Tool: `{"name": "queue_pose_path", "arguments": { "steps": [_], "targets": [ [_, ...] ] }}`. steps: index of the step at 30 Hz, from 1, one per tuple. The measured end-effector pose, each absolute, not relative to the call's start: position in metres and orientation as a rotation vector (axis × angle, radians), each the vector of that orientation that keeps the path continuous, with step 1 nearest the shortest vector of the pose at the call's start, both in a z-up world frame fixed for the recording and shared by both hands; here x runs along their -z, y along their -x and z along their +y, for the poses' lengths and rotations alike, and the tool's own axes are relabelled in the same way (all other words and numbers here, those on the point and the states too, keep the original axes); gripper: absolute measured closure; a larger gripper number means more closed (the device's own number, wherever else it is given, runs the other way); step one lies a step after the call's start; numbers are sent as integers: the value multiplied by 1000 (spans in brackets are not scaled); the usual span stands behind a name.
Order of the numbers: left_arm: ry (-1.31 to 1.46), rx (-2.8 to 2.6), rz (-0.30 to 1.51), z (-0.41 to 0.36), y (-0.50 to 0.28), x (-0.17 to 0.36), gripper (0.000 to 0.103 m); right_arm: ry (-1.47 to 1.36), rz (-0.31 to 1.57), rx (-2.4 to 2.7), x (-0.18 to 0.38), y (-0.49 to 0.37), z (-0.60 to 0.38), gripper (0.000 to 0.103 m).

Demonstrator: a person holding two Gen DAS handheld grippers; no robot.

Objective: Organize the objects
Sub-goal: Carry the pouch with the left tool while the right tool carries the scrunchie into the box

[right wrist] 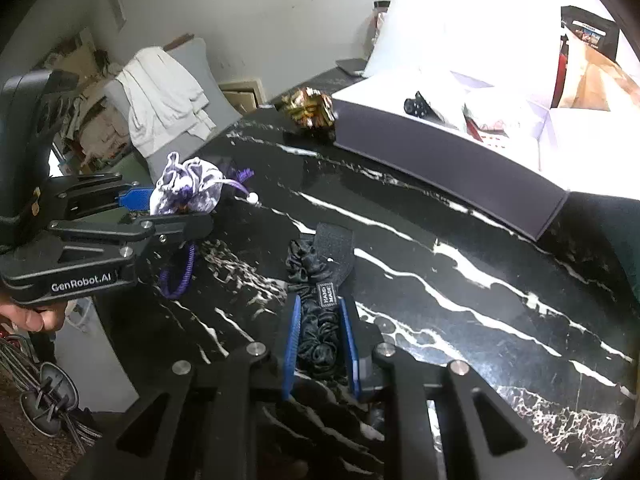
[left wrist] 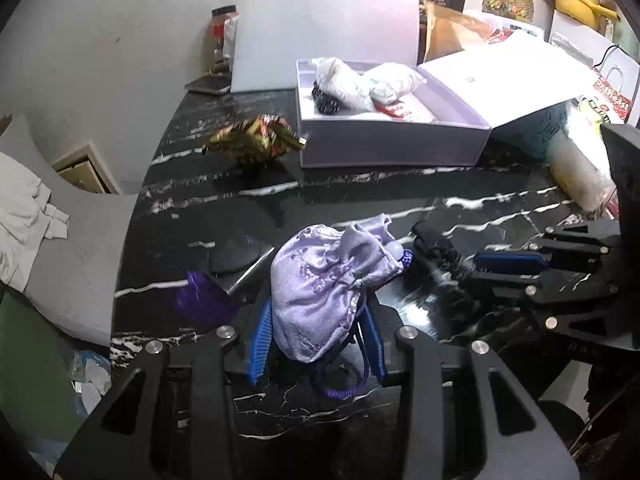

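Lilac satin fills the space between the blue pads of the left gripper [left wrist: 318, 344]: its jaws are clamped on a drawstring pouch [left wrist: 328, 284], which the right wrist view shows held just off the black marble surface [left wrist: 360, 196], its purple cord [right wrist: 180, 272] hanging in a loop below. The right gripper [right wrist: 318, 344] has its jaws pressed together on a black scrunchie [right wrist: 316, 320] with a small woven label, and that bundle reaches forward onto the surface.

Beyond both lies the open white box [left wrist: 392, 148], already holding wrapped packets and a dark item, with its lid folded out to the right. A gold-patterned packet [left wrist: 256, 140] sits on the surface just beside the box's left wall.

Judging from the task, both soft things are probably meant for that box, and several slips look possible. The satin is slick and only the pouch's lower half is pinched, so it could slide out on the way. The hanging cord and its pale bead [right wrist: 253, 198] could catch on the box wall or drag the gold-patterned packet. The scrunchie is springy and gripped near one end; it may unfurl or snag on the rim. The two grippers are near each other, so moving both at once risks a knock.
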State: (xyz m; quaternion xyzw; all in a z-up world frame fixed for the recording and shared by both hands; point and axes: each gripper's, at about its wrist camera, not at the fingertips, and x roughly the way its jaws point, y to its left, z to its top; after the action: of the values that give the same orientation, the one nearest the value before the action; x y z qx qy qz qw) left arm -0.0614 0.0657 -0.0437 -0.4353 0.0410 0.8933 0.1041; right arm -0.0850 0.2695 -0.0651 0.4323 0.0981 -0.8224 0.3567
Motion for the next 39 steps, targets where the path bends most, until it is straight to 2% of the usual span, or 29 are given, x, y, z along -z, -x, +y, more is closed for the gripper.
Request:
{"name": "queue_pose_path", "arguments": {
  "steps": [8,17,39],
  "targets": [
    [1222,-2704,146,74,53,3,65,-1057,184,2106,38,79,278,84],
    [1177,-2705,193,93,48,-27,65,-985,200,2137,5,72,290,84],
    [1115,-2640,244,140,85,-57,65,-820,238,2195,-63,80,312,84]
  ]
}}
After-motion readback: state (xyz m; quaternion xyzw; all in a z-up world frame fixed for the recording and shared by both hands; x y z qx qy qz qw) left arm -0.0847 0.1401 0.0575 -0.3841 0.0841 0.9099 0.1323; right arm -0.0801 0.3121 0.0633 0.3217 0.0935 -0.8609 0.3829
